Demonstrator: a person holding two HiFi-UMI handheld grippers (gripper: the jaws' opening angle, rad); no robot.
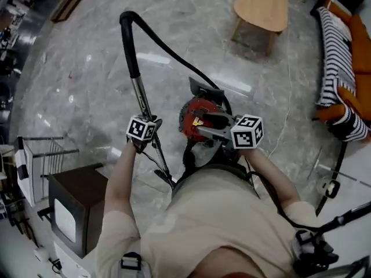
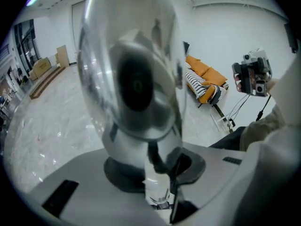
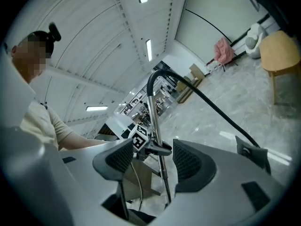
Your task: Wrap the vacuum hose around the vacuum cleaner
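Observation:
The red vacuum cleaner stands on the marble floor just in front of the person. Its black hose arcs up from the body to a bend at the upper left and joins the metal wand. My left gripper is shut on that wand, which fills the left gripper view as a shiny tube between the jaws. My right gripper hovers over the cleaner's top and is open. Its fingers have nothing between them; the wand and hose stand beyond them.
A wooden table stands at the far side, and a striped, orange sofa is at the right. A dark cabinet and a wire rack stand at the lower left. A black stand is at the lower right.

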